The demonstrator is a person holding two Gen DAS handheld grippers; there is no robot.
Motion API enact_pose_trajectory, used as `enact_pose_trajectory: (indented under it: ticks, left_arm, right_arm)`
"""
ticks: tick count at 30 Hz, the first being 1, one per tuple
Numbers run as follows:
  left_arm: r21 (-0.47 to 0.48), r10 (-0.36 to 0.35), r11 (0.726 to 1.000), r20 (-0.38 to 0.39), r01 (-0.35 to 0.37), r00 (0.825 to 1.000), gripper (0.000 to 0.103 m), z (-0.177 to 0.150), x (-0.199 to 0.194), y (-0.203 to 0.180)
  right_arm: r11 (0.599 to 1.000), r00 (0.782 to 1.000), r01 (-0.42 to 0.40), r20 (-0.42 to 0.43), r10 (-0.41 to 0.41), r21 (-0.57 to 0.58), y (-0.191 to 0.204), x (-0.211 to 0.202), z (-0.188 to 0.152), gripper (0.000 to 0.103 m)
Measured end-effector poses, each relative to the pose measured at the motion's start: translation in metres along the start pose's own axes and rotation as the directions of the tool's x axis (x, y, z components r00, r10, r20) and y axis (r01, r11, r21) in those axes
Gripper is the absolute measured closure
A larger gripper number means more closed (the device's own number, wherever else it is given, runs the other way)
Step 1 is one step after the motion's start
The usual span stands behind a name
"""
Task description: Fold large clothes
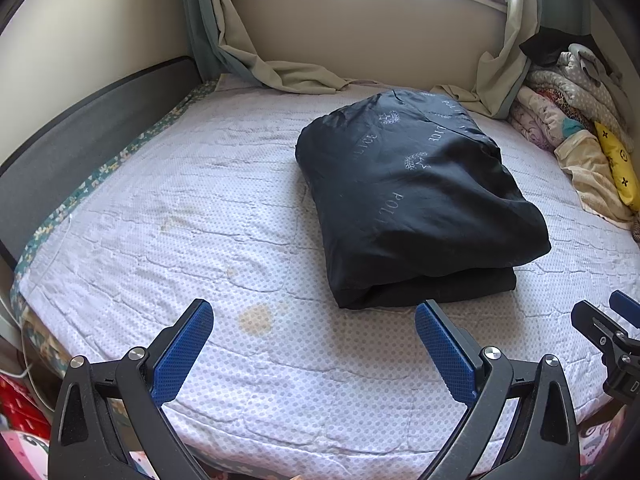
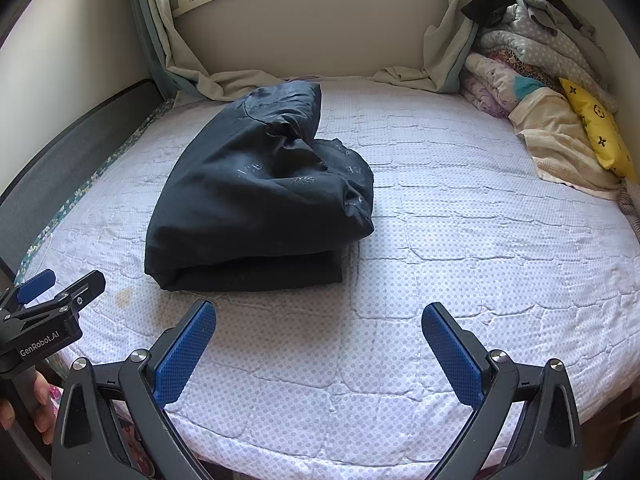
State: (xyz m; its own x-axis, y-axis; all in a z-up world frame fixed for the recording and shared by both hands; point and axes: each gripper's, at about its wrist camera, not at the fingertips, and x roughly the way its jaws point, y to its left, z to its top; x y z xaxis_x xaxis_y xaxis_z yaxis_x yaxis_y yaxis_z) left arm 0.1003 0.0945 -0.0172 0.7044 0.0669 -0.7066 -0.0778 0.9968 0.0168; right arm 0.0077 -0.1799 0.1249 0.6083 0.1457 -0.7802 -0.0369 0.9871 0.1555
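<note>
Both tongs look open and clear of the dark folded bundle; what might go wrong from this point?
The top layer of the dark jacket bulges and overhangs the flat layer beneath, so it may slump open. Another pinch by the left tongs or right tongs might catch only that loose top layer and undo the fold.

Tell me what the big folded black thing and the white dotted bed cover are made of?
The folded black garment looks like thin, smooth synthetic cloth, maybe nylon: faint sheen, soft puffy creases. The white dotted bed cover seems quilted, matte cotton-like fabric, with stitched lines.
</note>
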Motion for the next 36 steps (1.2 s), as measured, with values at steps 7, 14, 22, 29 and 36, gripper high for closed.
enact_pose_trajectory:
  ticks: [7,14,22,29,36]
  left_arm:
    - [0.025,0.019,0.999,0.036,-0.019,0.999,0.001,0.0008,-0.0056,-0.0044]
    - [-0.003,-0.033,0.999,0.019,0.033,0.999,0.001,0.0015,-0.0063,-0.0016]
    - [-0.006,-0.035,0.999,0.019,0.035,0.999,0.001,0.0013,-0.0075,-0.0021]
    - [-0.004,-0.034,0.999,0.027,0.034,0.999,0.001,0.0009,-0.0095,-0.003]
    - [0.01,-0.024,1.0,0.037,0.024,0.999,0.001,0.0007,-0.0103,-0.0029]
  right_arm:
    - [1.0,1.0,-0.002,0.0,0.002,-0.006,0.0012,0.0003,-0.0012,0.001]
    - [1.0,1.0,-0.003,0.002,0.003,-0.008,0.0021,-0.0006,-0.0014,0.001]
    - [1.0,1.0,-0.003,0.001,0.003,-0.007,0.0021,-0.0009,-0.0024,0.001]
    - [1.0,1.0,-0.003,0.0,0.003,-0.009,0.0027,-0.0014,-0.0035,0.001]
    - [1.0,1.0,-0.003,-0.006,0.002,-0.012,0.0018,0.0006,-0.0045,0.001]
